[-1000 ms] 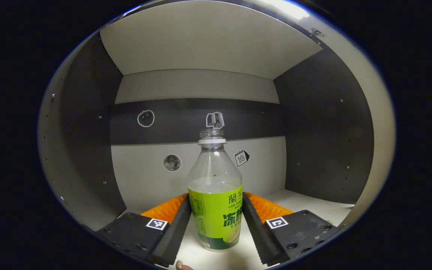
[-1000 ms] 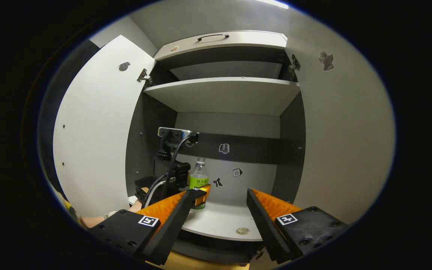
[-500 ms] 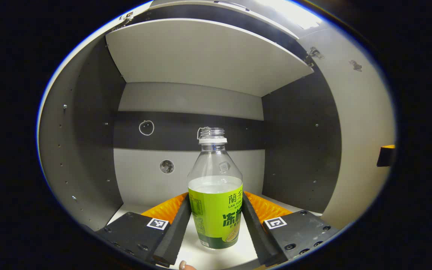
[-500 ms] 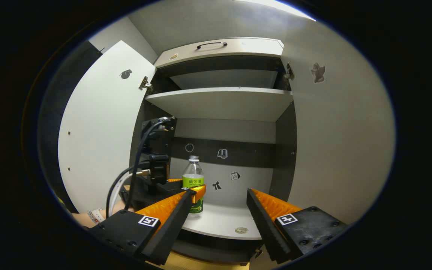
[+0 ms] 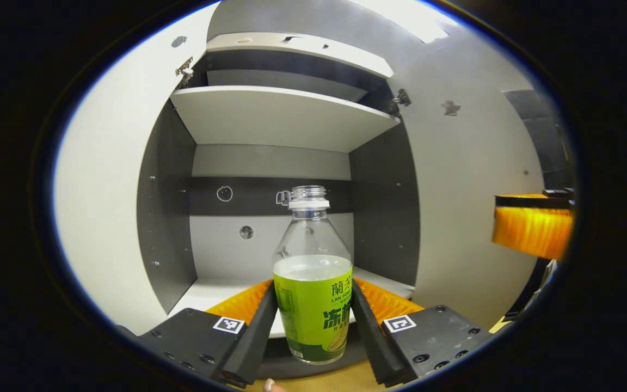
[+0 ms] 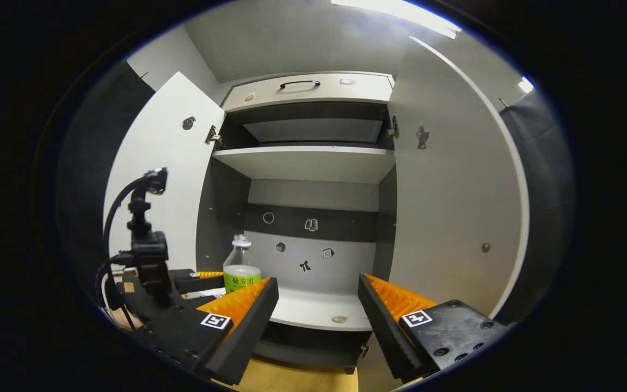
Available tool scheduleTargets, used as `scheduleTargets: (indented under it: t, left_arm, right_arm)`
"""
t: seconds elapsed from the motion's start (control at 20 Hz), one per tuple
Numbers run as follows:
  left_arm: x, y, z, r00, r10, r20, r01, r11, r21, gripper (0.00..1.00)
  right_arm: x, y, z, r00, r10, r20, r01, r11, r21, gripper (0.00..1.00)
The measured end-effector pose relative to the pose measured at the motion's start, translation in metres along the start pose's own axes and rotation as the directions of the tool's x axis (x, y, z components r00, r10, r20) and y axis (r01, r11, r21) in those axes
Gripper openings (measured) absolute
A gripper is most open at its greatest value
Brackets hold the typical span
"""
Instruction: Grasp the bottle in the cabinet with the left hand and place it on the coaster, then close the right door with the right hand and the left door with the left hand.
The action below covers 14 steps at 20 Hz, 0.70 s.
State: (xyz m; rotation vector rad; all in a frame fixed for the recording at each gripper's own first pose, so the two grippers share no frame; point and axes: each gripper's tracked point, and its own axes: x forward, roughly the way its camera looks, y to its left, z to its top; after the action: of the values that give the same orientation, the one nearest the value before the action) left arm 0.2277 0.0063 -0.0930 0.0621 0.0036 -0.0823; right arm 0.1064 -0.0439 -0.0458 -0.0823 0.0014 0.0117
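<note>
- My left gripper (image 5: 313, 321) clamps the bottle (image 5: 312, 283) at twelve o'clock, outside the cabinet (image 5: 286, 114).
- I should carry it upright; it is uncapped.
- My right gripper (image 6: 318, 316) hangs wide, empty.

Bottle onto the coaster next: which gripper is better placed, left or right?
Left. The left gripper is shut on the bottle, which hangs in front of the open cabinet. The right gripper is open and empty, apart from the bottle.
</note>
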Motion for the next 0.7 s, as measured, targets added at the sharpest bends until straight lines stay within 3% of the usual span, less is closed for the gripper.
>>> scheduleTargets:
  t: [0.45,0.7]
  left_arm:
    - [-0.138,-0.082,-0.072,0.997,-0.065,-0.04,0.063,0.997,-0.041,0.78]
    - [-0.175,-0.111,-0.125,0.994,-0.098,-0.055,0.095,0.994,-0.055,0.78]
  right_arm:
    - [-0.074,-0.014,-0.008,0.995,-0.098,-0.004,0.097,0.991,-0.095,0.98]
    - [-0.083,-0.033,-0.054,0.987,-0.143,-0.068,0.141,0.989,-0.037,0.98]
